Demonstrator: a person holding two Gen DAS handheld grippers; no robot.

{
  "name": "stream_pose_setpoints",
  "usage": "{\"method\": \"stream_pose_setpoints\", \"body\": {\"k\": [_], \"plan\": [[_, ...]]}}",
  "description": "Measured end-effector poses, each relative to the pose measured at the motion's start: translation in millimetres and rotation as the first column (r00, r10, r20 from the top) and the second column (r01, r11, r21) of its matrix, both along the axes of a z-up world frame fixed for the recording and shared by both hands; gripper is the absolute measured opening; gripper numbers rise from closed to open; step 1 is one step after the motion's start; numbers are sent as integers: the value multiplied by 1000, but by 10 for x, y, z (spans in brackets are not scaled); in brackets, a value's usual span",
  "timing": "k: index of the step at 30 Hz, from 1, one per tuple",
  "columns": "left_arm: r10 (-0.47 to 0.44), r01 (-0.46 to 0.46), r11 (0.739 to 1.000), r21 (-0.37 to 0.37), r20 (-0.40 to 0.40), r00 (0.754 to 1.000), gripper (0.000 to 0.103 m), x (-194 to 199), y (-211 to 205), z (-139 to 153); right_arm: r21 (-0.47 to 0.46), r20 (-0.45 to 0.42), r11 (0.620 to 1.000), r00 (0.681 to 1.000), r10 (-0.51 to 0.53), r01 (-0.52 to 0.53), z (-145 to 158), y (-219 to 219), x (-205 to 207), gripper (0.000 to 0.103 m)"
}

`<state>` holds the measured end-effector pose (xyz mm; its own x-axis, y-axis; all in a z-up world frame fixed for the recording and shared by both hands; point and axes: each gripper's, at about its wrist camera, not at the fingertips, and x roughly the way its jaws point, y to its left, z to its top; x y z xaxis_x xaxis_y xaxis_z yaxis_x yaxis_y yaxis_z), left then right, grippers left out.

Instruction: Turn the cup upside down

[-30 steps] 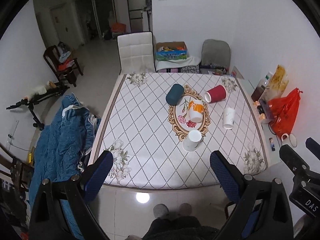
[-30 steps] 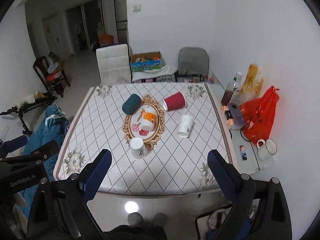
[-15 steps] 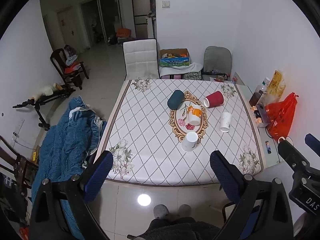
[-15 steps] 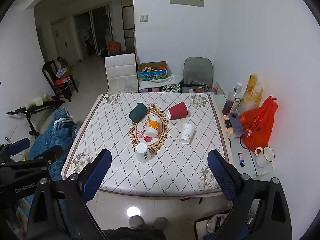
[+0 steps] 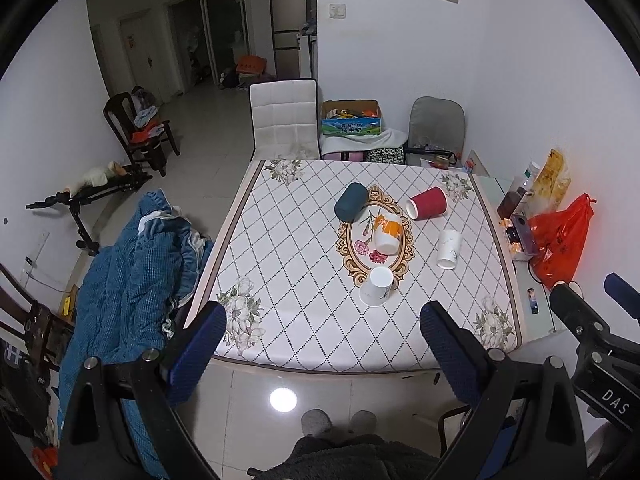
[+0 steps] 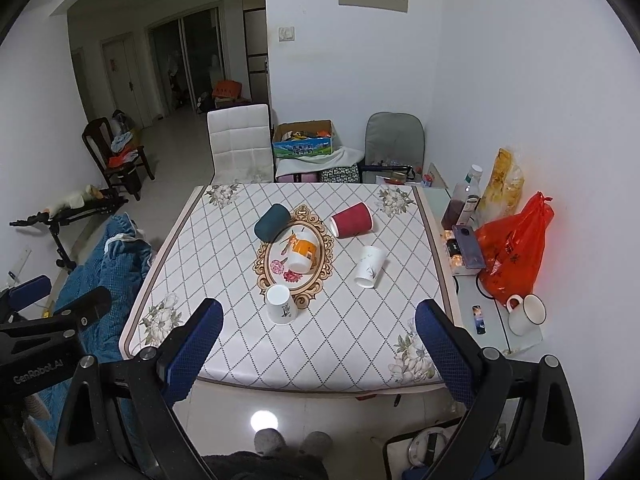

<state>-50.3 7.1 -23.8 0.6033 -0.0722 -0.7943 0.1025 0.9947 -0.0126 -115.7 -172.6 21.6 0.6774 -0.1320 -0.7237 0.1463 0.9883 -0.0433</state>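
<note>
Several cups lie on their sides on the patterned table (image 5: 296,264): a dark teal cup (image 5: 351,201), a red cup (image 5: 426,203), an orange-and-white cup (image 5: 387,232), a white cup (image 5: 449,248) at the right and a white cup (image 5: 377,285) nearest me. The right wrist view shows them too: the teal cup (image 6: 272,222), the red cup (image 6: 352,219), the orange-and-white cup (image 6: 303,255), the right white cup (image 6: 370,266) and the near white cup (image 6: 281,304). My left gripper (image 5: 322,338) and right gripper (image 6: 318,338) are open and empty, high above the table's near edge.
A white chair (image 5: 285,118) and a grey chair (image 5: 438,125) stand behind the table. A blue blanket (image 5: 132,276) lies at the left. A side shelf at the right holds bottles, an orange bag (image 6: 514,250) and a white mug (image 6: 527,314).
Both grippers have risen and pulled back from the table, so the table and cups look smaller and more of the room shows. The cups have not moved.
</note>
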Motion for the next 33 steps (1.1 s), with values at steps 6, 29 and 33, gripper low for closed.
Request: {"method": "stream_pose_setpoints", "body": {"k": [6, 29, 33], "plan": [[10, -10, 1000, -2, -5, 1000, 99, 21, -1, 7, -1, -5, 1000, 1000, 4, -4, -16, -6, 50, 99], [28, -28, 1000, -4, -6, 1000, 99, 69, 43, 18, 2, -25, 999, 999, 34, -34, -116, 80, 197, 99], [28, -28, 1000, -3, -6, 1000, 99, 67, 47, 19, 5, -27, 999, 999, 35, -35, -117, 79, 200, 99]]}}
